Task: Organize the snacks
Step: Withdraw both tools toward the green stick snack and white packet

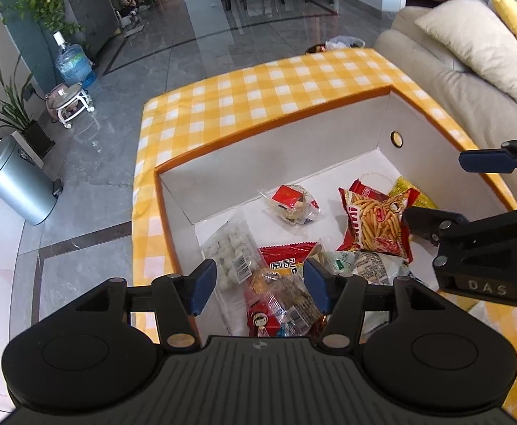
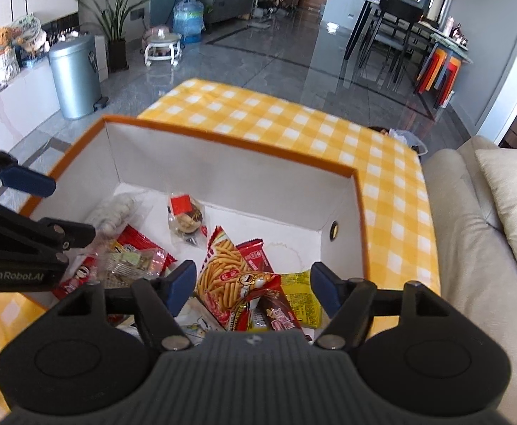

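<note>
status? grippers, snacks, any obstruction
Left gripper open, empty. Right gripper open, empty. Snacks lie in box, fries bag included. Nothing in the way.

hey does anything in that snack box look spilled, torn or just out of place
Nothing looks spilled or torn. The packets lie loose and overlapping in the orange-rimmed box: the fries bag sits tilted across a red wrapper. That is jumbled, not damaged. Both grippers are open above it.

box (image 2: 223,163): white inside, orange rim, sits on a yellow check cloth (image 2: 382,163)
right gripper (image 2: 251,288): jaws apart, nothing between, over the fries bag (image 2: 223,276)
left gripper (image 2: 69,209): left side, jaws apart
</note>
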Motion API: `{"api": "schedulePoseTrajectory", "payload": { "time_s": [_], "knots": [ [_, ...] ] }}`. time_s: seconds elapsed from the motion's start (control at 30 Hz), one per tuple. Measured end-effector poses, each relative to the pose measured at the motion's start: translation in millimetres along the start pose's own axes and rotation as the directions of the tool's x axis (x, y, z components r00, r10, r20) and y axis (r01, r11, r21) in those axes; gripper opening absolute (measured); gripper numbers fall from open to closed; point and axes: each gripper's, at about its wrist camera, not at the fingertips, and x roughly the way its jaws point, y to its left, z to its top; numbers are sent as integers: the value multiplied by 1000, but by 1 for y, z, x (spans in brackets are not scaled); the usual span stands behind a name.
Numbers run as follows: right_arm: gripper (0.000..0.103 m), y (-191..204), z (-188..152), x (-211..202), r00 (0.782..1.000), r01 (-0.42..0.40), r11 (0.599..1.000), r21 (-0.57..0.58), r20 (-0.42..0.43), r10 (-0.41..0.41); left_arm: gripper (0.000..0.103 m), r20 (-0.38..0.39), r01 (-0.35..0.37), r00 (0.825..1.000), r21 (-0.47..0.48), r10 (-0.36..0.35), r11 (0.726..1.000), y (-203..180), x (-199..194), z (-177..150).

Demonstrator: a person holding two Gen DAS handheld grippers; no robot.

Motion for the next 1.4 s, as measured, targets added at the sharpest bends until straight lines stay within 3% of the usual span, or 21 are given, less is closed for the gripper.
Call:
{"api": "schedulePoseTrajectory", "payload": {
  "time_s": [0.2, 0.6, 1.0, 1.2, 1.4],
  "knots": [
    [74, -4, -9, -39, 997, -5, 999, 50, 81, 1, 68, 69, -31, 997, -80, 37, 996, 3, -33, -13],
    [79, -2, -68, -108, 979, -13, 992, 122, 201, -12, 69, 118, 28, 993, -141, -12, 990, -10, -74, -70],
    [81, 0, -142, -130, 989, -18, 990, 141, 149, -4, 69, 139, 66, 990, -201, -38, 977, -39, -84, -121],
    [81, -5, -170, -125, 993, 48, 985, 166, 101, -65, 70, 186, 110, 980, -175, -77, 978, -51, -85, -133],
    [82, -8, -188, -116, 990, 88, 986, 140, 93, -101, 77, 113, 96, 990, -113, -83, 989, -72, -72, -133]
  ]
}}
